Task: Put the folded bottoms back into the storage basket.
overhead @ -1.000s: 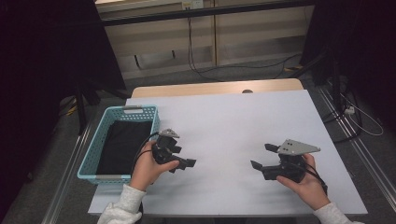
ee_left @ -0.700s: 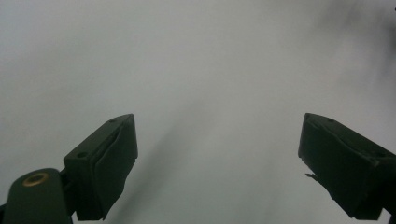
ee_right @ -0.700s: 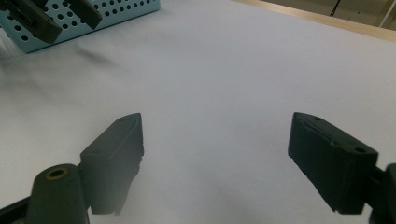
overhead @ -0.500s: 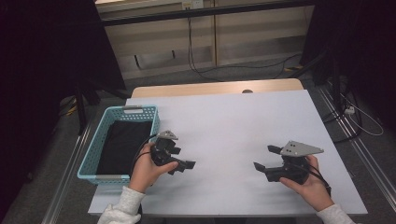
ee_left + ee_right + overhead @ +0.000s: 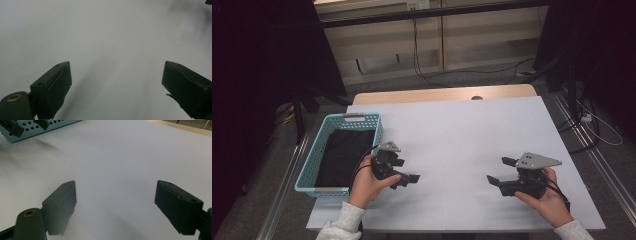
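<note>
On table near edge | left gripper (image 5: 408,178) at 7 o'clock, right gripper (image 5: 499,171) at 5, both released, empty | step: idle, likely pre-reach | next: left goes for black cloth (image 5: 343,155) in basket (image 5: 323,136).

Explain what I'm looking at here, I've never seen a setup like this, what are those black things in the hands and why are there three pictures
A person sits at a white table, holding a hand-held tool in each hand. Each tool has two black jaws that open and close like tongs.

The high view looks down from above: the left gripper is near a light blue perforated basket with a black cloth lying inside it; the right gripper is on the other side.

The other two pictures come from small cameras riding on the tools, looking along their jaws. In both, the left gripper and the right gripper stand open over bare tabletop, holding nothing.
</note>
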The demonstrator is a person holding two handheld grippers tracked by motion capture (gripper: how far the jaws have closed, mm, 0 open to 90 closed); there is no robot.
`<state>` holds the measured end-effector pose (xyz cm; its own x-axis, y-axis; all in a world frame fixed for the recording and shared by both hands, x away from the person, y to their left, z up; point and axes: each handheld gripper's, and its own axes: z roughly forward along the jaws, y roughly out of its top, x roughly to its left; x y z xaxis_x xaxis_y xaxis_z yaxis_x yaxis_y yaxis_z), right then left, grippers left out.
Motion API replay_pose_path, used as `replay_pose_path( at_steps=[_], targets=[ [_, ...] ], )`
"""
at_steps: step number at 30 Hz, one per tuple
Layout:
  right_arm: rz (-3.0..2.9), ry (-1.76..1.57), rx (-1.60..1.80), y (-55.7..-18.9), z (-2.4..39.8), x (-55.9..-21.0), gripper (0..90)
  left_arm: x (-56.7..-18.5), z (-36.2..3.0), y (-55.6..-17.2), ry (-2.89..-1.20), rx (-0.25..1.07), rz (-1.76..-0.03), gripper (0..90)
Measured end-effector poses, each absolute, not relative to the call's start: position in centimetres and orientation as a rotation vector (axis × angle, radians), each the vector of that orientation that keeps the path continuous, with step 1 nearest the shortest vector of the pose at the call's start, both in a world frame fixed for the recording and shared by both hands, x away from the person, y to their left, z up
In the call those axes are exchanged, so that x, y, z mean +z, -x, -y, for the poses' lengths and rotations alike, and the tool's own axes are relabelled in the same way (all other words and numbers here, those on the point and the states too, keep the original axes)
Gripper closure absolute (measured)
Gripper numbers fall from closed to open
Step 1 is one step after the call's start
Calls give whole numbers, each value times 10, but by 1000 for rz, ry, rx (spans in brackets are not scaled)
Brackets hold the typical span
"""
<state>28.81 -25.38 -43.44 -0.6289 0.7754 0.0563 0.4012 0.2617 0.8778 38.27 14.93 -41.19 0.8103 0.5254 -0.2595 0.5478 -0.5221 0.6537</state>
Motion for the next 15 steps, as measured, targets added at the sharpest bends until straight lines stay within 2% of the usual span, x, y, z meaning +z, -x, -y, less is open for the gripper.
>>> replay_pose_path(
  at_steps=[15],
  targets=[
    [-2174, -1078, 1304, -284, 259, -438, 164, -414, -157, -379, -2217, -33, -769, 83]
  ],
)
